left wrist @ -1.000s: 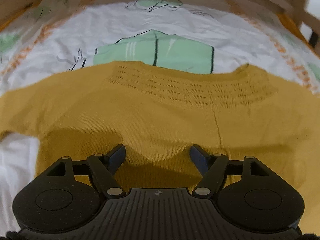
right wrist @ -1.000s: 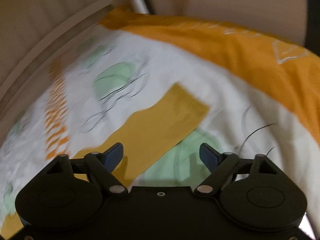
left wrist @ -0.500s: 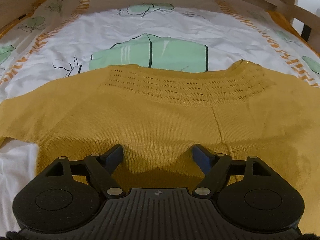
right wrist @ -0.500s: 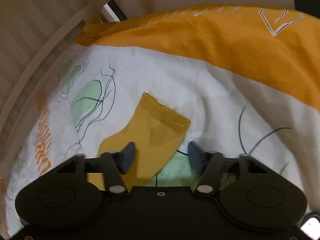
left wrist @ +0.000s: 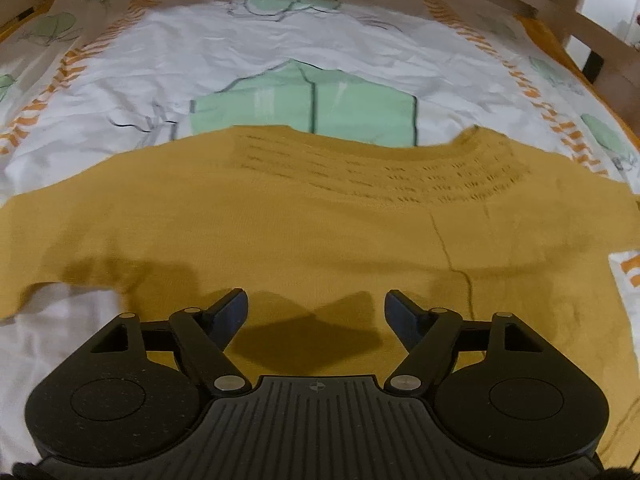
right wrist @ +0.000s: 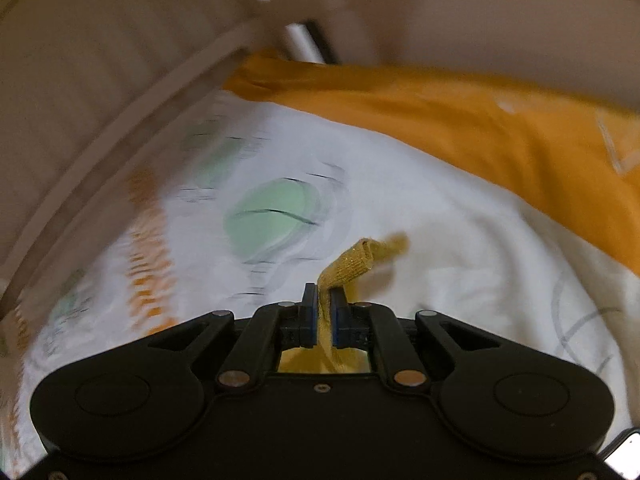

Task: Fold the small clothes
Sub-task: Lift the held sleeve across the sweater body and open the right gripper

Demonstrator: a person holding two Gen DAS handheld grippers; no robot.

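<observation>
Printed bedsheet under everything, mustard sweater spread flat on the sheet, my left gripper over the sweater's hem, jaws apart and empty, my right gripper clenched on the sweater's cuff, lifted off the sheet.

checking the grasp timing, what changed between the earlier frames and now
The right gripper closed on the mustard sleeve, which earlier lay flat between its open jaws, and has lifted it off the printed bedsheet. The left gripper stays open above the sweater's body, which still lies spread flat.
</observation>
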